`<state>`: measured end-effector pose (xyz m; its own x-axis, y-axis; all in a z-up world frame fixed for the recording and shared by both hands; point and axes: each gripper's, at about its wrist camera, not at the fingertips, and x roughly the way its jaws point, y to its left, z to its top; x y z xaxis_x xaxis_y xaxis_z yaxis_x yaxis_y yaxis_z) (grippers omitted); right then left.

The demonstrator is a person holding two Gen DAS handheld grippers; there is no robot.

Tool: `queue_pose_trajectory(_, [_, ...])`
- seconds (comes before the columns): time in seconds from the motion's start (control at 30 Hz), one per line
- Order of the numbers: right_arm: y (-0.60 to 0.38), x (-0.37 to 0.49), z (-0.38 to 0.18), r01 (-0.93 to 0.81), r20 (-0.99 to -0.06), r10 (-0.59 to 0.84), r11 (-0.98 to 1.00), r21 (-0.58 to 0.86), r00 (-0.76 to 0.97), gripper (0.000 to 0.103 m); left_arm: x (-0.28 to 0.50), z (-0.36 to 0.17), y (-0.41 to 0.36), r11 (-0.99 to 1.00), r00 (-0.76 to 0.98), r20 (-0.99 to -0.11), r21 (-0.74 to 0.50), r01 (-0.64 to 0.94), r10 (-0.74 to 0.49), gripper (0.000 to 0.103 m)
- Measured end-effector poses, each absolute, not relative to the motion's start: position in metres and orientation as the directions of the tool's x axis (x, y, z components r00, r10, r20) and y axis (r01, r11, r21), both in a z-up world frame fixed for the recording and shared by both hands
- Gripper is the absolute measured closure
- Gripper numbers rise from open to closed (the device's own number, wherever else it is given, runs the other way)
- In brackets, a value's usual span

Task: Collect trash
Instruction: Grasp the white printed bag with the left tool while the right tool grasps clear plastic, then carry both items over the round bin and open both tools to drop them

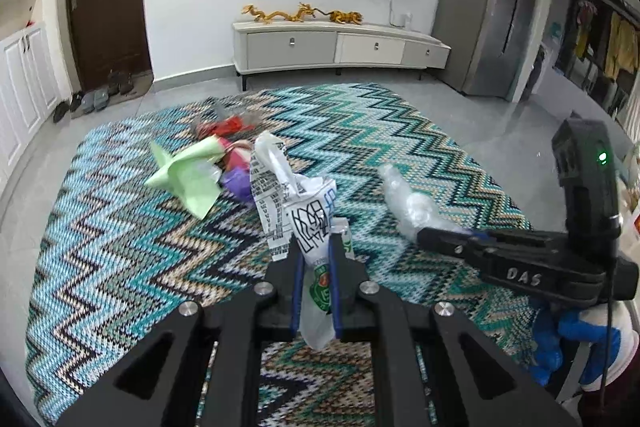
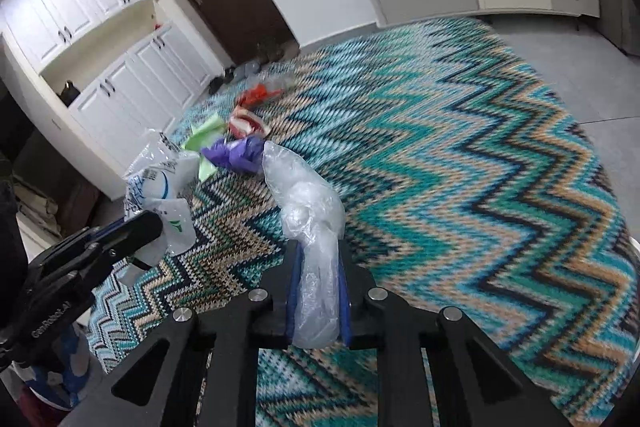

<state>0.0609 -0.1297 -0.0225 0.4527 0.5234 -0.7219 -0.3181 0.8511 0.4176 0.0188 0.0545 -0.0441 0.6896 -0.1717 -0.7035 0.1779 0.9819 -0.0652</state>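
Left claw clamped on a white printed plastic bag, lifted above a zigzag teal rug; right claw pinched on a crumpled clear plastic bag, also raised over the rug. Farther back on the rug, more trash in a loose cluster: pale green paper, a purple wrapper beside it, red scraps beyond. Behind, against the wall, a low TV cabinet with golden dragon figures.

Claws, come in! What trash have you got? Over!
Left claw shut on printed wrapper. Right claw shut on clear plastic bag. More trash on rug.
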Motion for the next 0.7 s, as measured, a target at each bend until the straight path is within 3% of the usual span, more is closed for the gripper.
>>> queue_pose_trajectory(0.37, [-0.234,0.029,0.017,-0.175,-0.66,0.403,0.906,0.385,0.634,0.088,0.025,-0.018,-0.039,0.94,0.69,-0.689,0.039,0.338,-0.22,0.092])
queue_pose_trajectory(0.7, [-0.363,0.003,0.007,0.112,-0.684,0.189,0.922,0.37,0.705,0.088,0.057,-0.012,-0.138,0.849,0.563,-0.711,-0.089,0.521,-0.421,0.092])
